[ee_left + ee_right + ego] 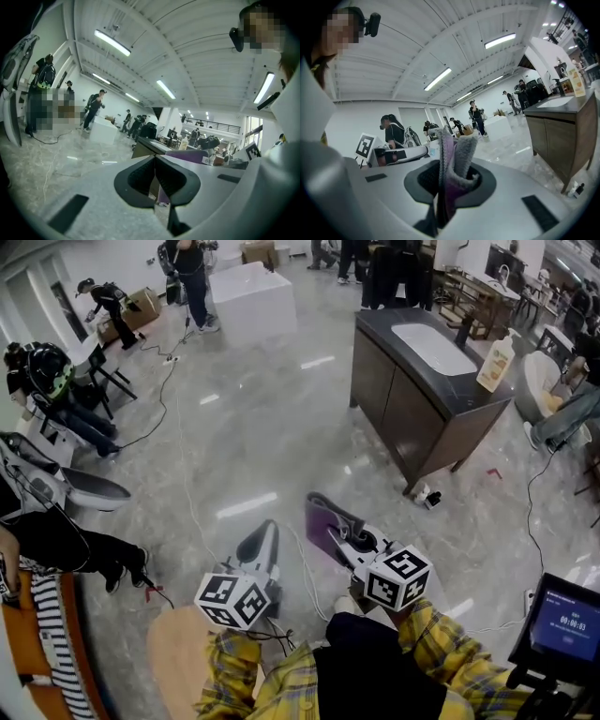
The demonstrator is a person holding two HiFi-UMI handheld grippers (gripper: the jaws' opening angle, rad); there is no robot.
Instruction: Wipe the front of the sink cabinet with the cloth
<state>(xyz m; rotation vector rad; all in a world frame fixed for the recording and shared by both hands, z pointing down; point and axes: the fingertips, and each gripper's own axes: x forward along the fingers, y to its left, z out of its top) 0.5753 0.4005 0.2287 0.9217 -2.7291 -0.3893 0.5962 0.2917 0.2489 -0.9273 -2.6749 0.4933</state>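
Your right gripper (pixel 451 185) is squeezed tight on the cloth (pixel 457 154) so it is ready to wipe, your left gripper (pixel 155 180) is closed on nothing, and the sink cabinet (pixel 412 404) stands well away across the floor (pixel 262 427).

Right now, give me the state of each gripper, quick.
The left gripper: closed, nothing between its jaws.
The right gripper: closed on the cloth.

bright ceiling strip lights (pixel 111 42), fisheye-warped edges
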